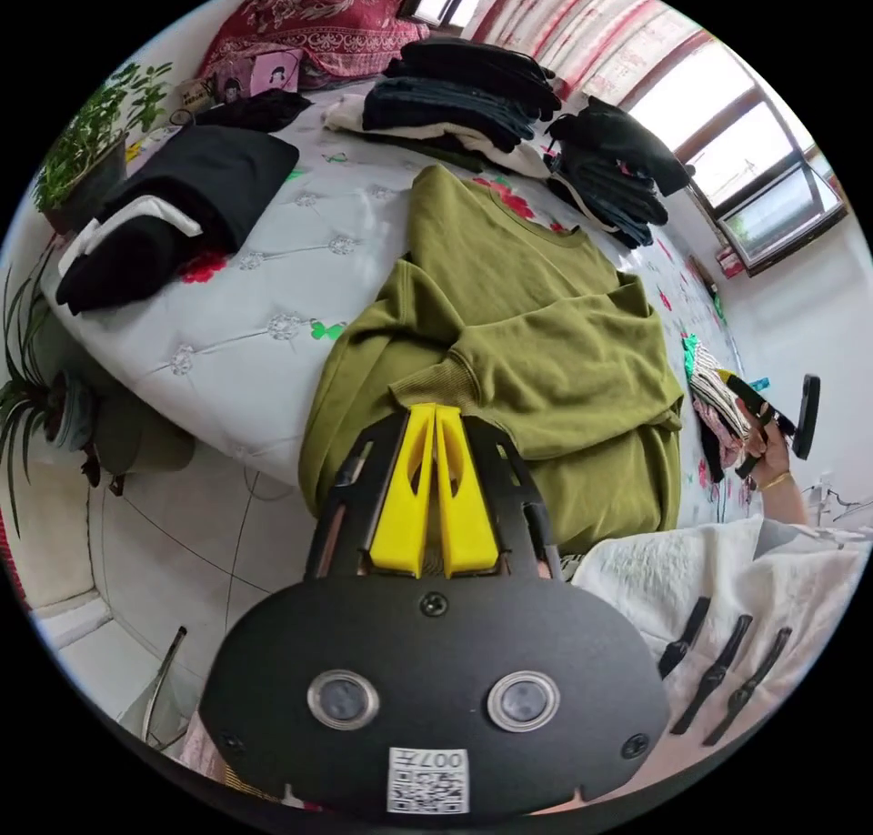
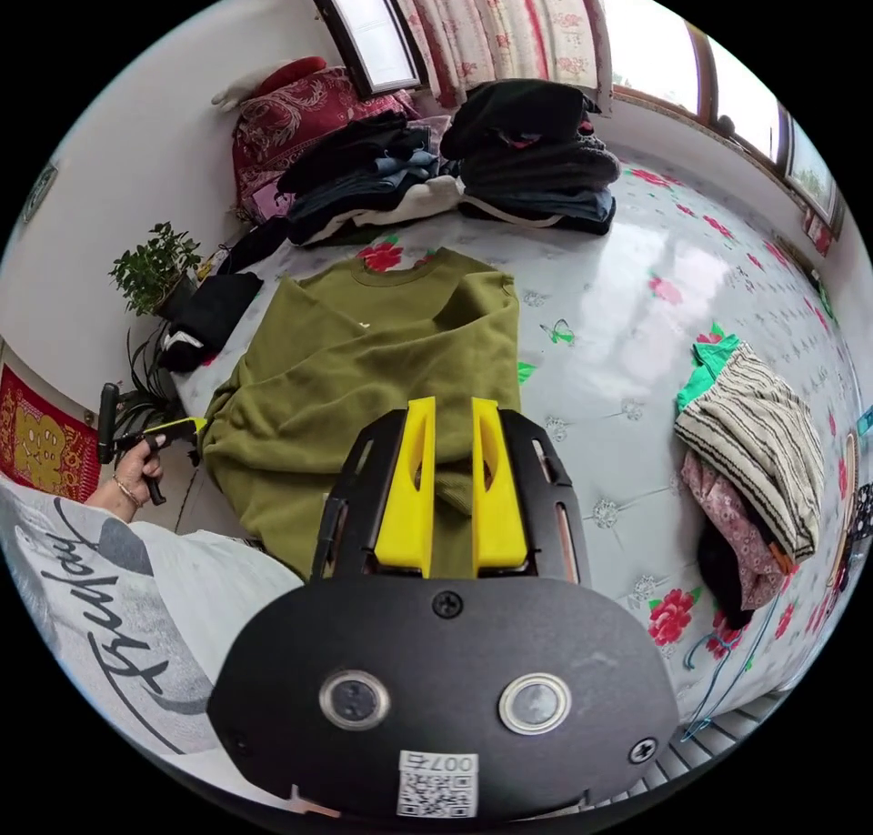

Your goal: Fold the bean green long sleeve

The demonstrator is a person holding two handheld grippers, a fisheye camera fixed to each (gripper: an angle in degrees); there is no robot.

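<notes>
Lying spread on the bed [image 2: 637,262] with both sleeves crossed over its chest, the bean green long sleeve [image 1: 518,326] waits mid-fold, left claw [image 1: 435,409] pressed together by the cuff, right claw [image 2: 452,403] slightly apart above the hem.

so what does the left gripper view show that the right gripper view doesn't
Left gripper view: the pale tiled floor beside the bed, and the left gripper up close, its yellow jaws closed together. Right gripper view: a red and gold wall hanging, and the right gripper up close, jaws apart. Both: the bean green long sleeve top spread on the white flowered bed cover, stacks of dark folded clothes and a leafy potted plant.
</notes>
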